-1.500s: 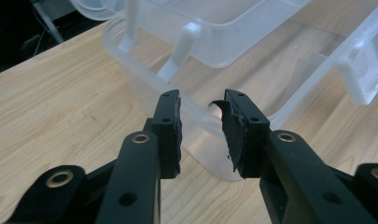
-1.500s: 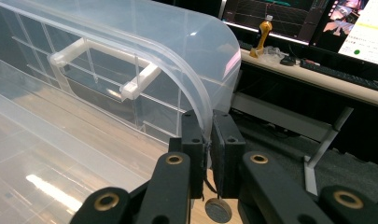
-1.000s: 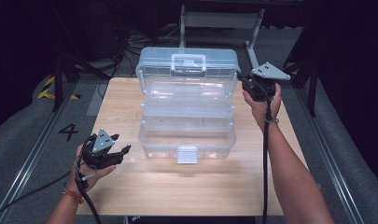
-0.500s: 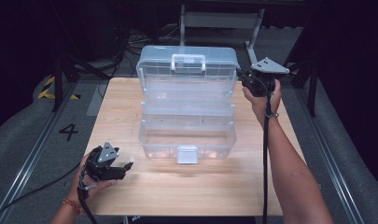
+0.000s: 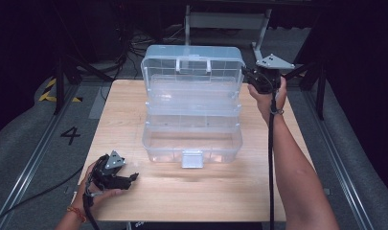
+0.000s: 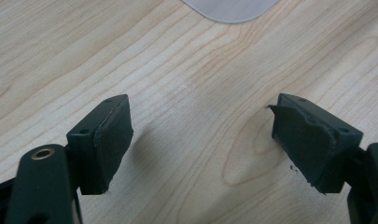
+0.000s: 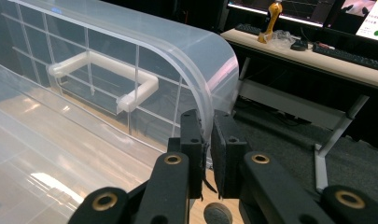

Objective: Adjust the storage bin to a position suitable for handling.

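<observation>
A clear plastic box stands open in the middle of the wooden table, its tiered trays stepped back toward the raised lid. My right gripper is at the lid's right edge, shut on the rim. In the right gripper view the curved lid with its white handle runs left, and its edge sits between the jaws of the right gripper. My left gripper is low over the table's front left, open and holding nothing. The left gripper looks down on bare wood.
The box's white latch hangs at its front wall, and its tip shows at the top of the left gripper view. Dark floor, rails and a metal stand surround the table. A desk with monitors lies beyond the lid.
My left gripper has drawn back toward the table's front left corner and dropped lower. The right gripper has stayed on the lid's edge, and the lid now stands a little more upright.
</observation>
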`<state>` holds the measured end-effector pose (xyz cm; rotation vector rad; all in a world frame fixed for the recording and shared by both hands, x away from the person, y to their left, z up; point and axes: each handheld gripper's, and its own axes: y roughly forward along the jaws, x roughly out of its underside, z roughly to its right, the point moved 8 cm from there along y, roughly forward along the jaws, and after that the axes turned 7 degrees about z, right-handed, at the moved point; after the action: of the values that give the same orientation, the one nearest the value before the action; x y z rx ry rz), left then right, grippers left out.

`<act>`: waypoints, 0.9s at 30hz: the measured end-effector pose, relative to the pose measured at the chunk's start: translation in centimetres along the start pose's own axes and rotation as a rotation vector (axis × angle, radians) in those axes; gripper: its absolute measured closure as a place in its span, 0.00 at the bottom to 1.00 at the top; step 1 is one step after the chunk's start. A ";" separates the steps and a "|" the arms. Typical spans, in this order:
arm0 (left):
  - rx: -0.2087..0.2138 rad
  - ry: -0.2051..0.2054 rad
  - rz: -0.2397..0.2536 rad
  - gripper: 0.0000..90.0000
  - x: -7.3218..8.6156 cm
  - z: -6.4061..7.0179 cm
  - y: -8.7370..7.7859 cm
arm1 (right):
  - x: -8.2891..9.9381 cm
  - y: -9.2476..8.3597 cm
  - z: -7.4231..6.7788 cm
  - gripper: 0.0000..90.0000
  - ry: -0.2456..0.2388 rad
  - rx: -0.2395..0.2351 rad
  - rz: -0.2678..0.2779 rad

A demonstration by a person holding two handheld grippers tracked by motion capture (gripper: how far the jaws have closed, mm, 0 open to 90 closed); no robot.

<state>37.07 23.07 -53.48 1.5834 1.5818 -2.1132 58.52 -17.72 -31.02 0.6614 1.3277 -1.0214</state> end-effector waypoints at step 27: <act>0.032 -0.042 0.035 0.16 0.4 -0.4 0.3 | 0.1 1.9 1.0 0.93 0.039 -0.006 -0.008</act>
<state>37.25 23.42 -53.96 1.5533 1.5037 -2.1503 60.69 -17.75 -31.24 0.6748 1.3675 -1.0149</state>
